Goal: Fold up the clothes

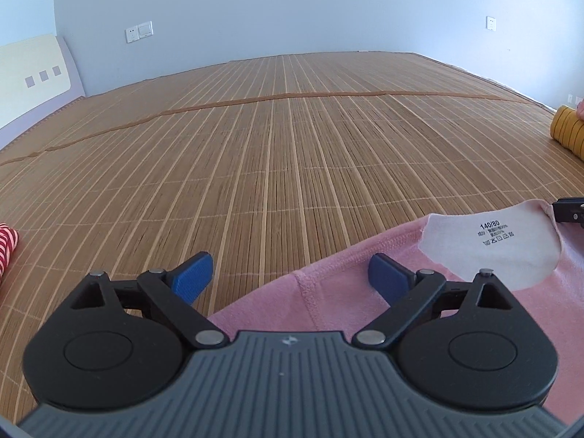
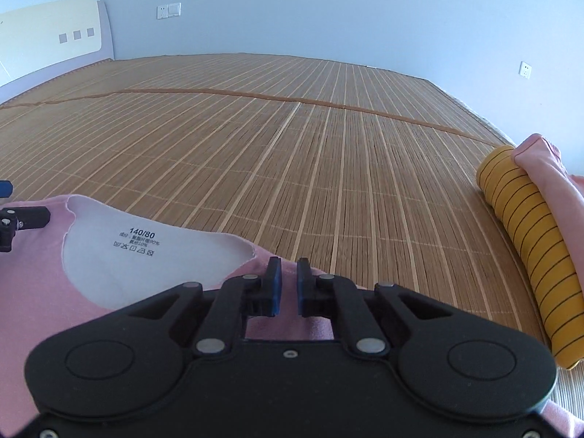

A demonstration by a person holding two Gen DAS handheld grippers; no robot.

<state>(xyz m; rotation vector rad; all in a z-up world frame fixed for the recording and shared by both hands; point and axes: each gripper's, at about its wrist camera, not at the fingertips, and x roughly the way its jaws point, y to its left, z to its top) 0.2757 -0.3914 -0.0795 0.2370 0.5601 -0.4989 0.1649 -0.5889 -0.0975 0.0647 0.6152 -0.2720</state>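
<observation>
A pink shirt (image 1: 328,292) lies flat on the bamboo mat (image 1: 292,146), neck opening up, with a white inner label (image 1: 492,233) printed 140/80. My left gripper (image 1: 290,277) hovers open over the shirt's left shoulder, and its right pad (image 1: 388,279) is above the cloth. In the right wrist view the same shirt (image 2: 33,273) and label (image 2: 140,242) show at the left. My right gripper (image 2: 289,286) stands at the shirt's right shoulder edge. Its pads are only a thin slit apart, with pink cloth in the slit.
A folded yellow garment with thin black stripes (image 2: 529,255) lies at the right, with a pink cloth (image 2: 544,171) on top. A red-and-white striped cloth (image 1: 7,248) sits at the left edge. A headboard (image 1: 33,69) and walls bound the mat.
</observation>
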